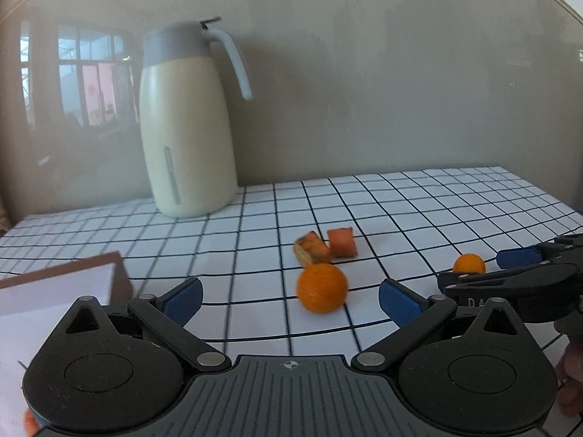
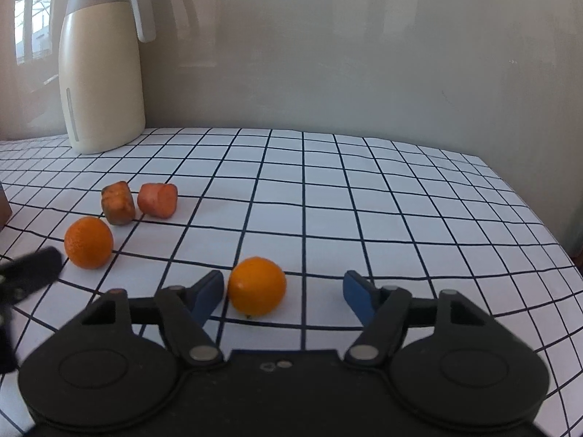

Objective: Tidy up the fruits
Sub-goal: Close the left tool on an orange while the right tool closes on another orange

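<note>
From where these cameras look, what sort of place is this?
Probably a home kitchen or dining table: a cream thermos jug stands by the wall on a grid-patterned tablecloth, with oranges lying loose, and window reflections suggest an ordinary room.

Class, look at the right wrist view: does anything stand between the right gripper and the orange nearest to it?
Nothing visible does. The right gripper is open, and the nearest orange sits on the checked tablecloth between its fingers, close to the left one. The other orange and the two cut pieces lie further left, off the path.
</note>
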